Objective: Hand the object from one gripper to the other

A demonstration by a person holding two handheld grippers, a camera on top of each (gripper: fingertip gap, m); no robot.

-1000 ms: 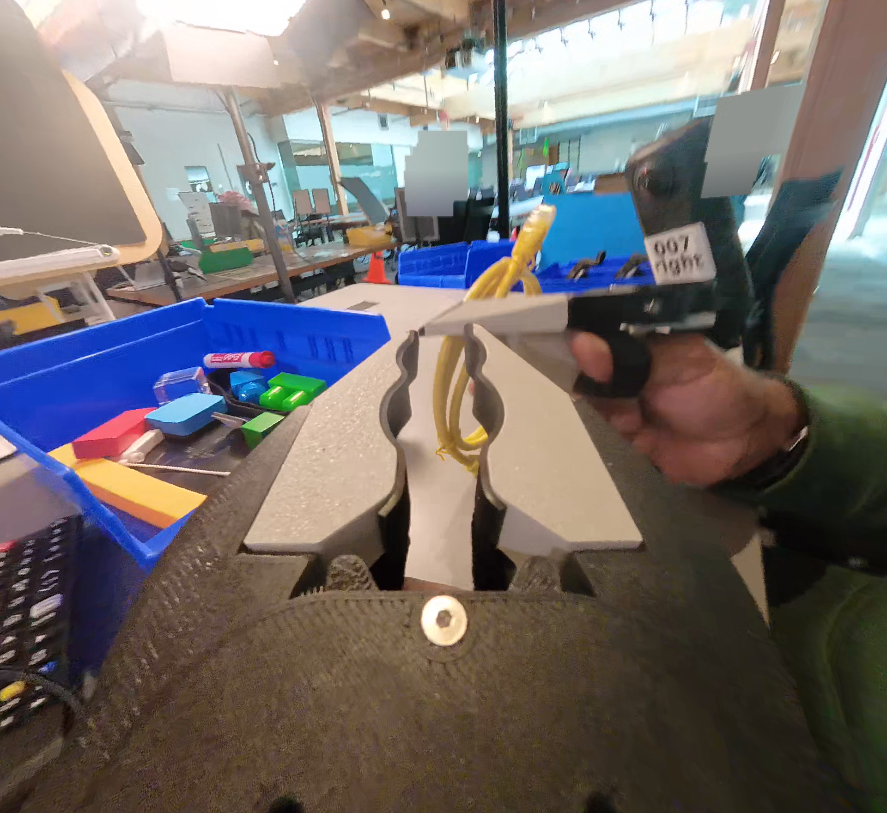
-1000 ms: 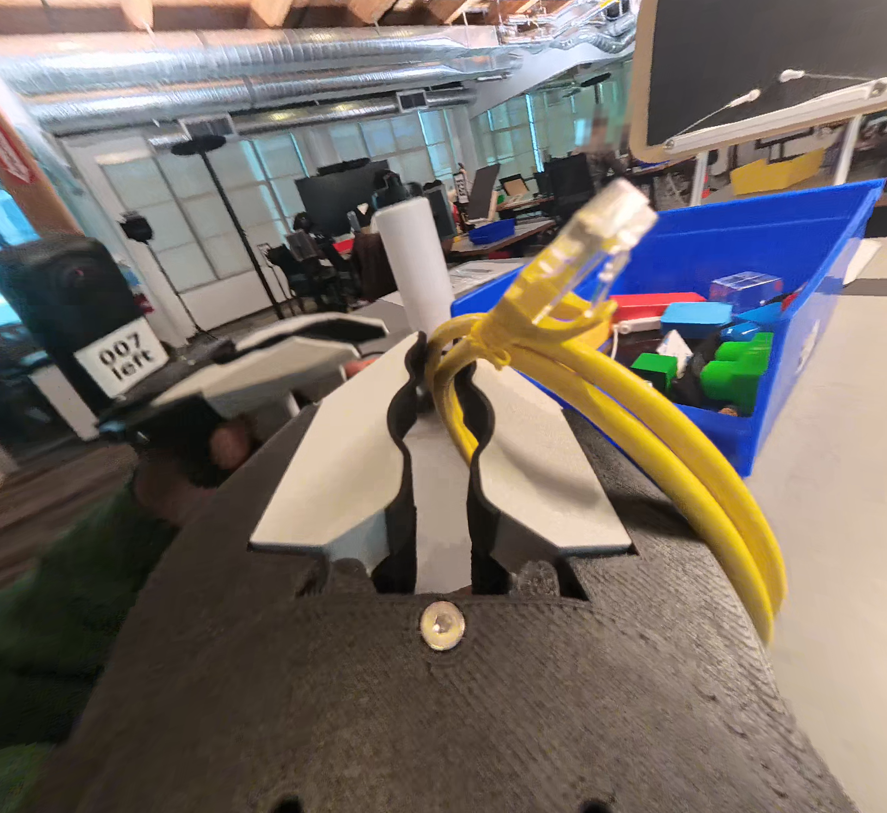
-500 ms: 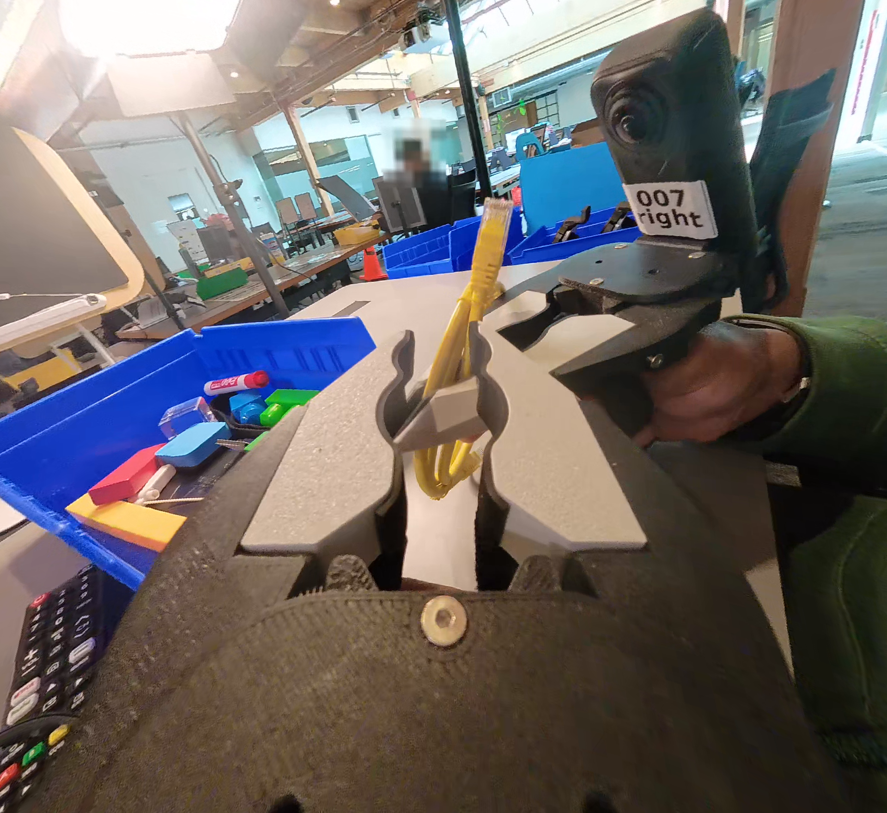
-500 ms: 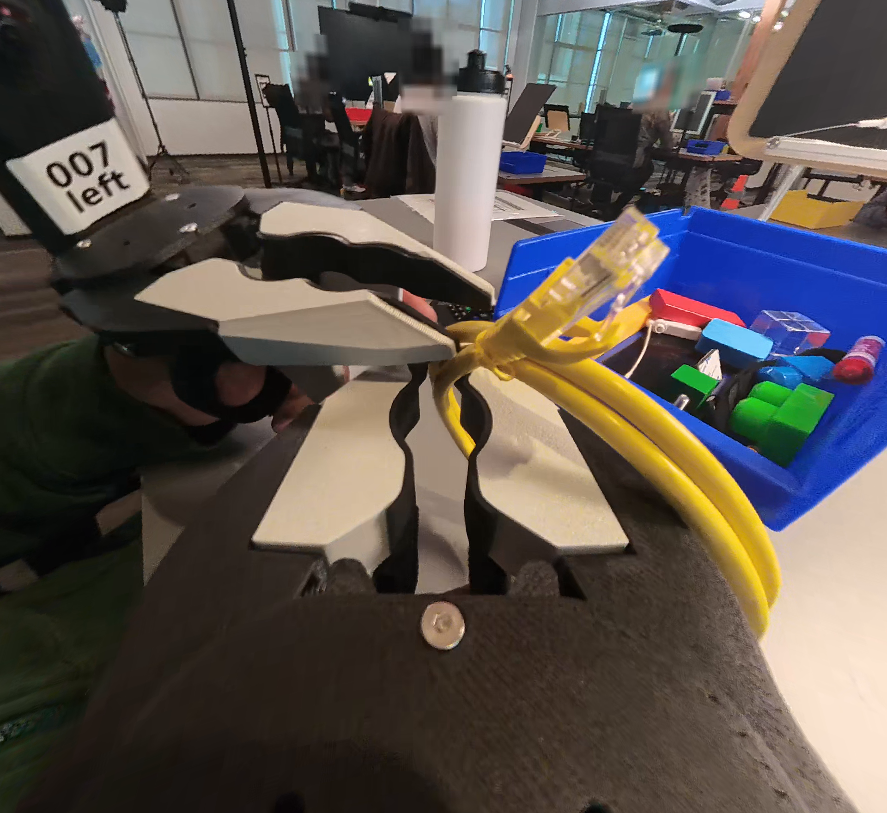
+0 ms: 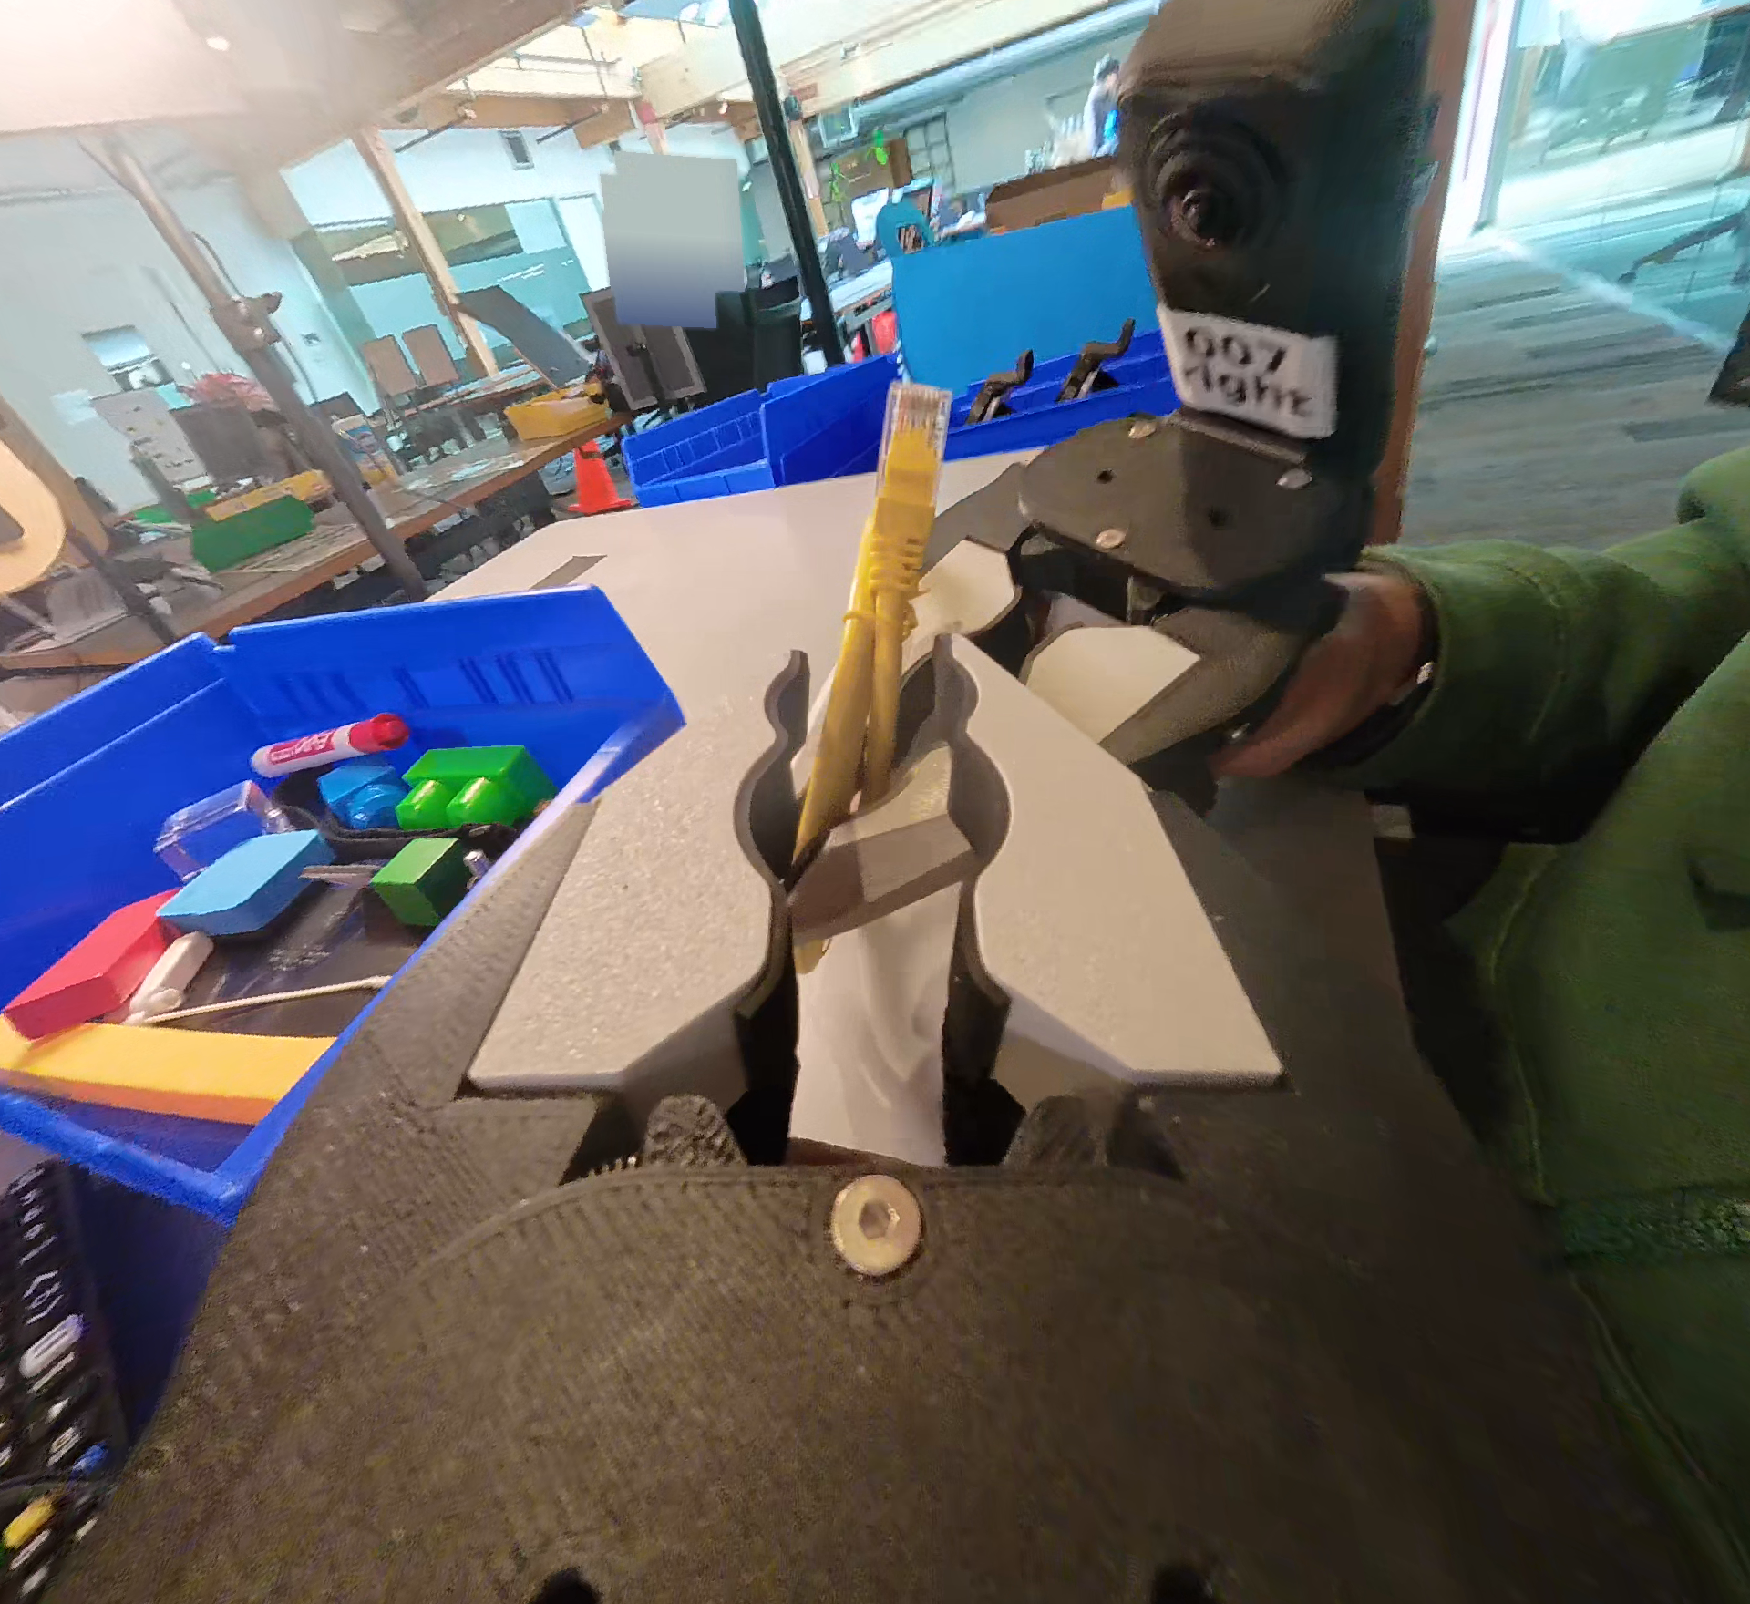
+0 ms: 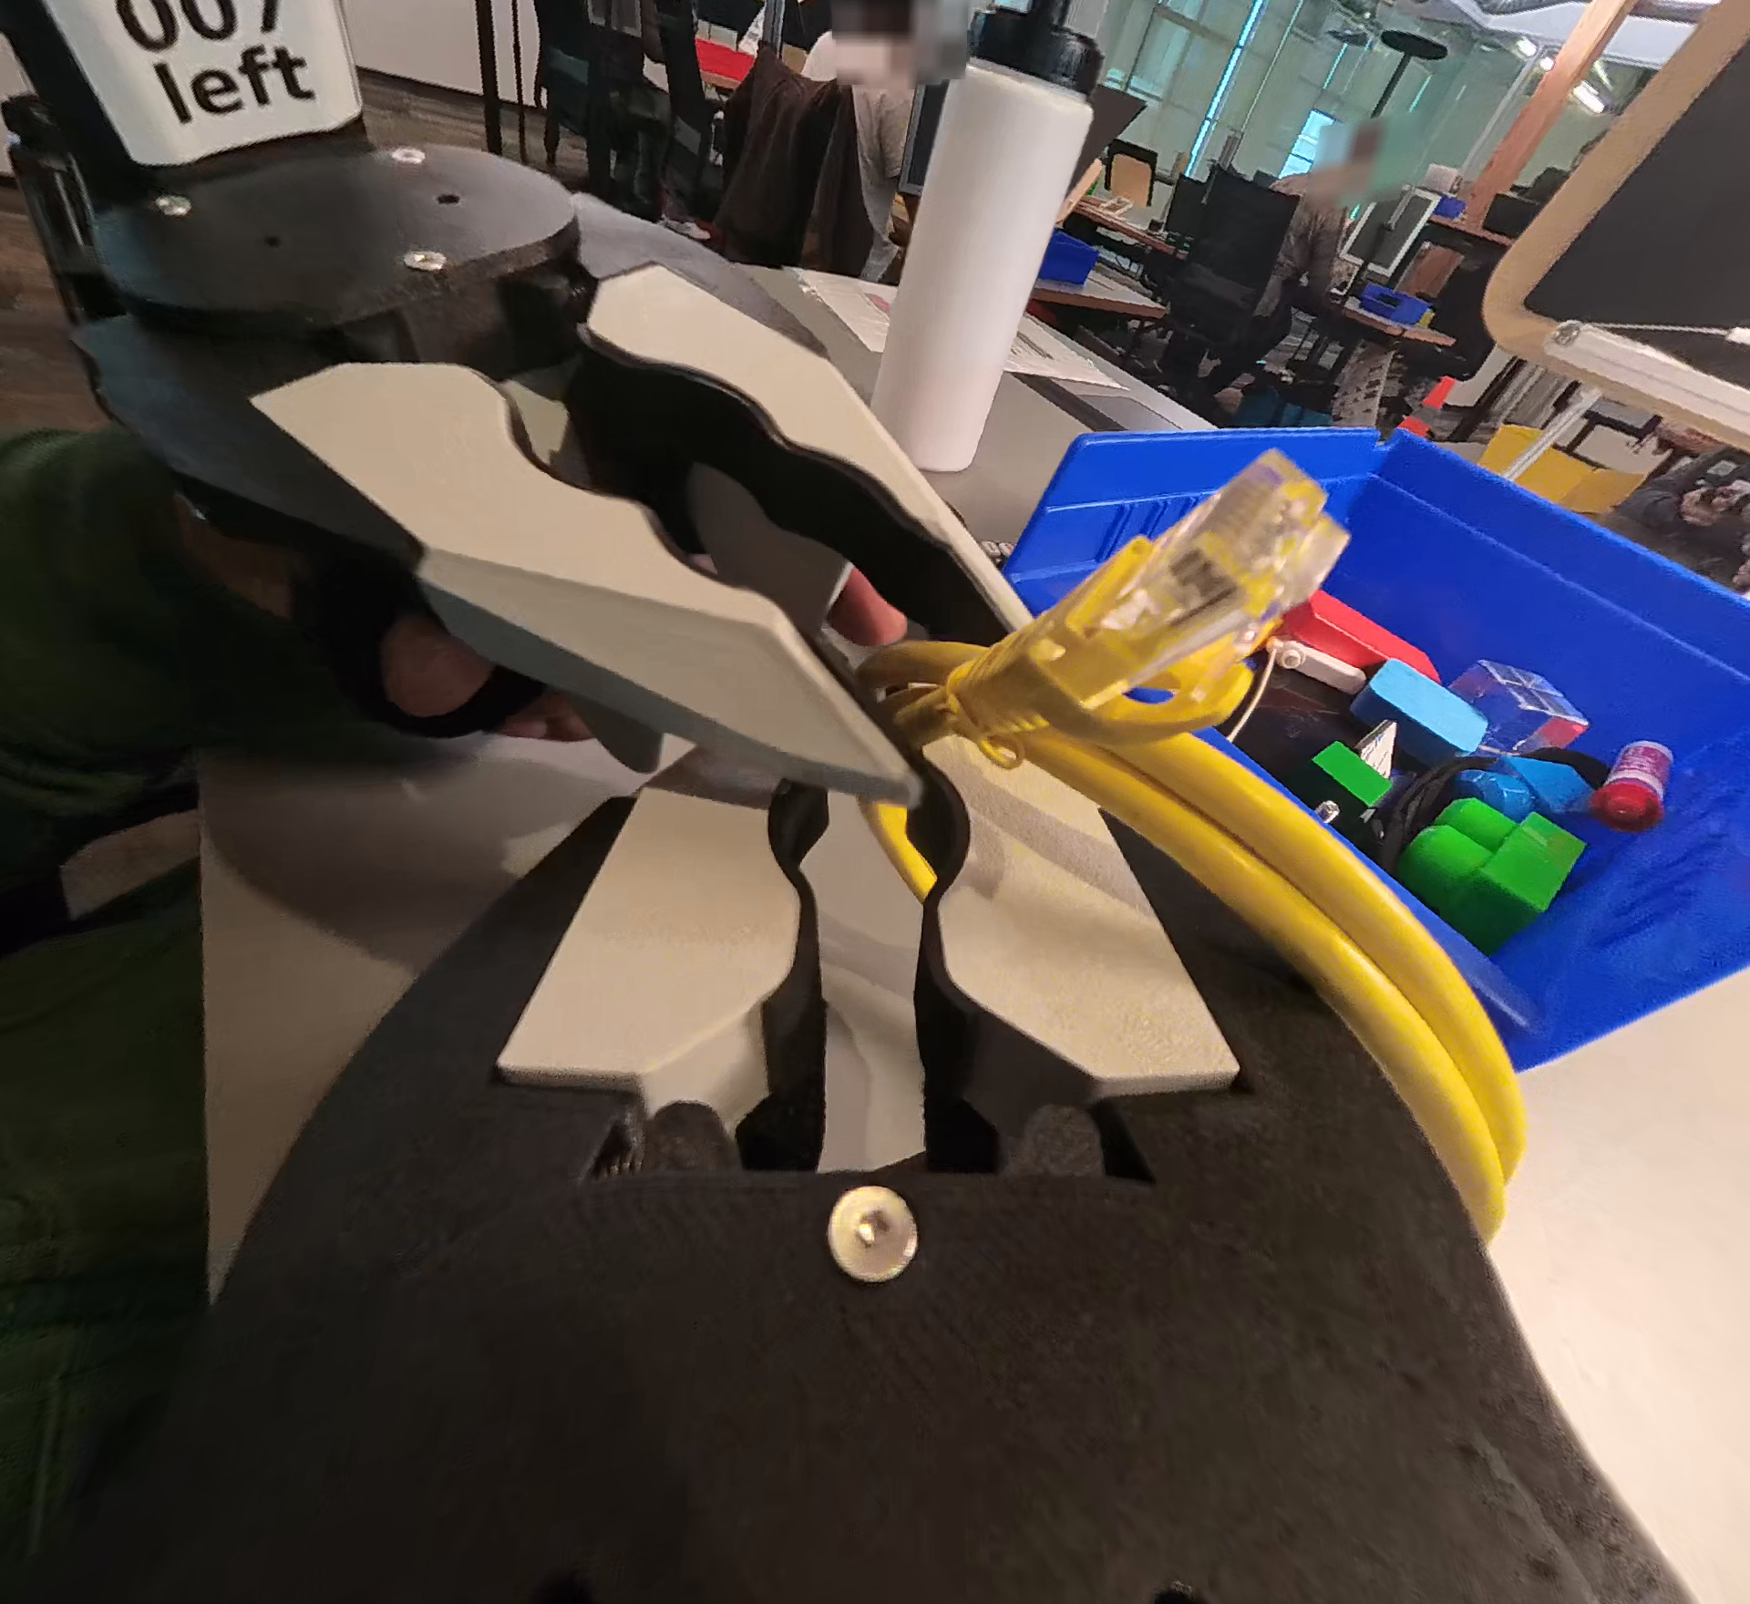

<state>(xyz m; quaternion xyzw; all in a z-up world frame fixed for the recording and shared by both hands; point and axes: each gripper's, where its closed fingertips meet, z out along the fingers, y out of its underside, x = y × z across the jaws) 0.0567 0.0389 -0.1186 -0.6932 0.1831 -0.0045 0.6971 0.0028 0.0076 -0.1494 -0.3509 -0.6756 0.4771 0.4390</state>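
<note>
Jaws of the right gripper (image 6: pixel 871 810) pinch the coiled yellow network cable (image 6: pixel 1231 810) near its tie, plug upward so the loop stays free. Left gripper (image 5: pixel 871 706) jaws stand spread around the cable's strands, above the grey desk (image 5: pixel 720 555), seemingly ready to close.

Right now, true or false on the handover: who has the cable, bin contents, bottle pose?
1. The right gripper is shut on the yellow cable. True.
2. The left gripper is shut and well clear of the cable. False: it is open, with its fingers on either side of the cable.
3. The blue bin is empty. False: it holds coloured blocks and a marker.
4. The white bottle stands upright. True.
</note>
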